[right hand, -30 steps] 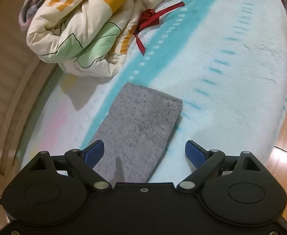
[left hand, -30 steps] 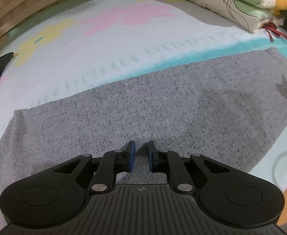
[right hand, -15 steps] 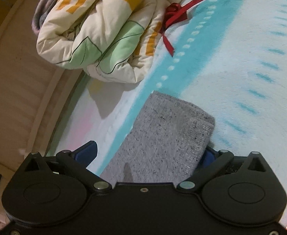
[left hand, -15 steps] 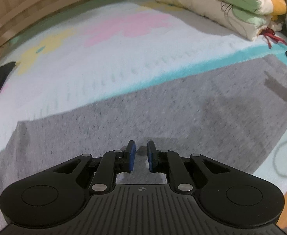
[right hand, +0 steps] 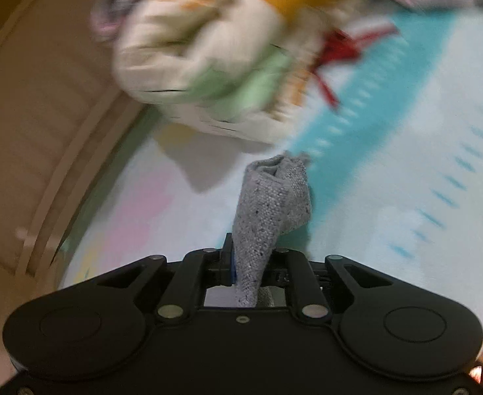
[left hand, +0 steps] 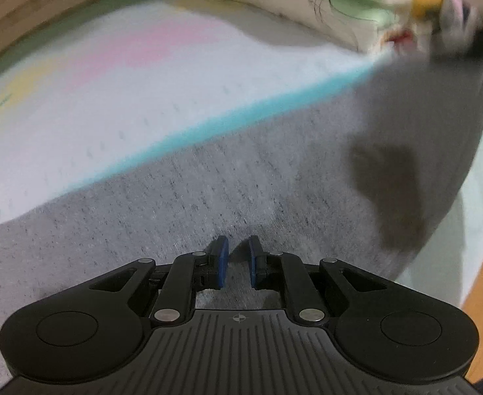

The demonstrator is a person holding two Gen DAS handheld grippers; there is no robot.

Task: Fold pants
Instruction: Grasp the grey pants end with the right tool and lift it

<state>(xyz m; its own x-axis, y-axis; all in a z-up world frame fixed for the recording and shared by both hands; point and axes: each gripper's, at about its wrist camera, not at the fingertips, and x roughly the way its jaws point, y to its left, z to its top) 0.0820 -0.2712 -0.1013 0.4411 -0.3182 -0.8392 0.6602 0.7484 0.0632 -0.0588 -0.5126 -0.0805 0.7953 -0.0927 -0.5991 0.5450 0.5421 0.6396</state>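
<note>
Fingers (right hand: 228, 263) pinching pants (right hand: 271, 204), end forward.

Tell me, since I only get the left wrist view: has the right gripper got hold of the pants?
Observer: Yes. The right gripper is shut on a bunched end of the gray pants, which sticks out past the fingertips.
Operator: Is that end off the bed?
Observer: It looks lifted; the blanket shows beyond it, heavily blurred.
Operator: Anything near it?
Observer: A folded quilt with a red ribbon beside it lies further off.
</note>
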